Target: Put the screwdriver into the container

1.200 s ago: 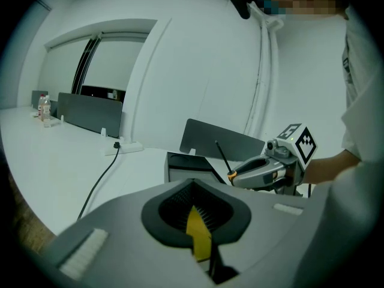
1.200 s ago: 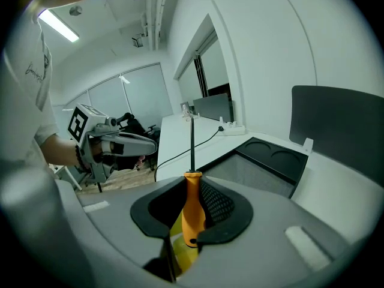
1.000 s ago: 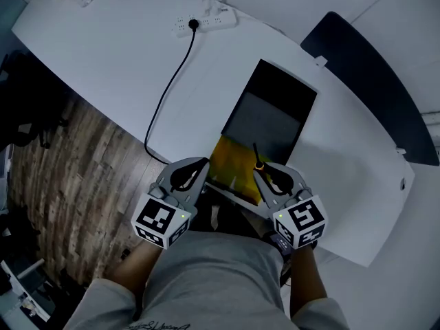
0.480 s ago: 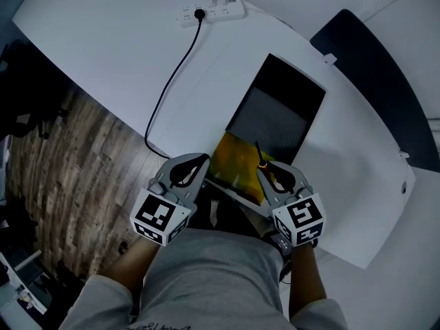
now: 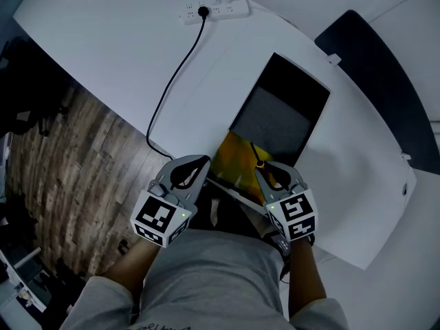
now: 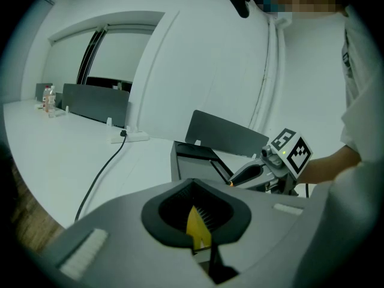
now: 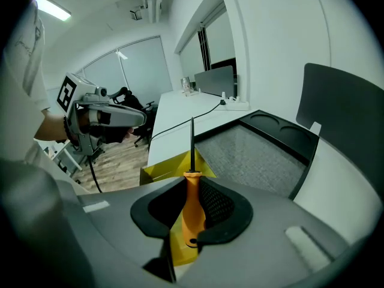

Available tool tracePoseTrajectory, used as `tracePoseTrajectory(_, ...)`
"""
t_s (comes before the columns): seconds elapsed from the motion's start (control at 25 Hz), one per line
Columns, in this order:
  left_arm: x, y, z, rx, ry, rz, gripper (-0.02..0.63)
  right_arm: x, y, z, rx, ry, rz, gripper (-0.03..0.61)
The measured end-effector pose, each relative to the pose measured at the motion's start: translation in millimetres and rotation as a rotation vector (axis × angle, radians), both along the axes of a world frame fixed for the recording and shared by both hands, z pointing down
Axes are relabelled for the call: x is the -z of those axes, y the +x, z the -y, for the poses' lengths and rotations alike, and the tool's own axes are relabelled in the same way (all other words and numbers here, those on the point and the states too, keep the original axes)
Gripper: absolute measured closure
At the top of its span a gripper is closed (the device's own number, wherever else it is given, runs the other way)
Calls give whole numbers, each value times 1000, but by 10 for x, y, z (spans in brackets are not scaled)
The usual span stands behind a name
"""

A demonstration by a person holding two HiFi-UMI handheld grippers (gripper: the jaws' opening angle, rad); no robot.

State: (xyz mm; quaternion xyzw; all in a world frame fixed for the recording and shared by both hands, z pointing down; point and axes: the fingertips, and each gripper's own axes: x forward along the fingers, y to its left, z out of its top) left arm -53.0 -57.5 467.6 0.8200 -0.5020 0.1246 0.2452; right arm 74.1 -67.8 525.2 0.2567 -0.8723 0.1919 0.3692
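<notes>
Over the container (image 5: 236,158), screwdriver (image 5: 259,162) slightly lower

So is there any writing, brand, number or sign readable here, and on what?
No legible text anywhere.
Left marker cube and right marker cube: black-and-white square patterns, not words.
Dark script on the grey shirt: too blurred to read.
White power strip: no readable label.
Orange-handled screwdriver, yellow container: no markings show.

Container (image 5: 236,158) at table (image 5: 117,53) near edge; tray (image 5: 278,119) behind; power strip (image 5: 214,9) beyond.
</notes>
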Motion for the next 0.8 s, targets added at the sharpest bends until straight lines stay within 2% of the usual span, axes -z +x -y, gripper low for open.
tracePoseTrajectory(0.8,-71,-136,-64,-6,-17,-9,612,-354,-80,-68,30,-50,-134,492)
